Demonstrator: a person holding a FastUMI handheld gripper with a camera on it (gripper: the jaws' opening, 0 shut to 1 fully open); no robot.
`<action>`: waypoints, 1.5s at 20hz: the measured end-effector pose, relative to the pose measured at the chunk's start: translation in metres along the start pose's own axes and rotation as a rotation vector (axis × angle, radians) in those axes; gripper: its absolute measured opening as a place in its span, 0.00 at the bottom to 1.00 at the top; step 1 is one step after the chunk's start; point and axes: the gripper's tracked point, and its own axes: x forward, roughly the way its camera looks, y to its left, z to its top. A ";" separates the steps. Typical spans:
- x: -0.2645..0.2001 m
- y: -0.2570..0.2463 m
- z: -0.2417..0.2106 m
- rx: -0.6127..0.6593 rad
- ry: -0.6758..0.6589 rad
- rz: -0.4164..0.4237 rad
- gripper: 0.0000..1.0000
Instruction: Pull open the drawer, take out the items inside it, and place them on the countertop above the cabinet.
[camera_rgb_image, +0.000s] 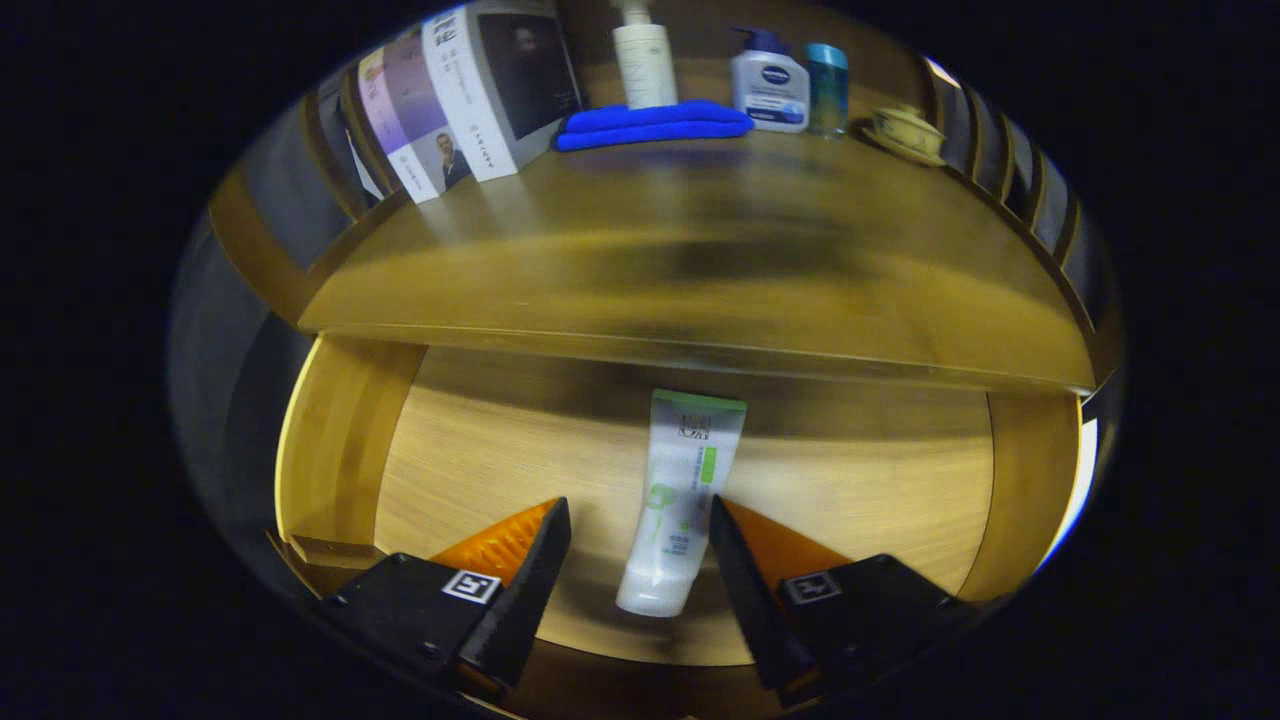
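Observation:
The wooden drawer (340, 450) stands pulled open below the countertop (700, 250). On the drawer floor lies a white tube with green print (680, 500), its cap end nearest me. My gripper (640, 515) hovers over the drawer, open. The tube lies in the gap between the two fingers, closer to the right finger (740, 570). Neither finger visibly presses on it.
At the back of the countertop sit leaning books (470, 90), a folded blue cloth (650, 125), a white pump bottle (645, 60), a blue-capped lotion bottle (768, 85), a teal container (828, 85) and a small cup on a saucer (905, 135). The countertop's front edge overhangs the drawer's rear.

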 end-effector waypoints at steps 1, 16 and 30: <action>0.005 0.002 -0.002 -0.009 0.022 -0.005 0.87; 0.006 0.004 -0.017 -0.069 0.077 0.046 0.44; -0.093 0.009 -0.018 -0.001 -0.092 0.272 0.44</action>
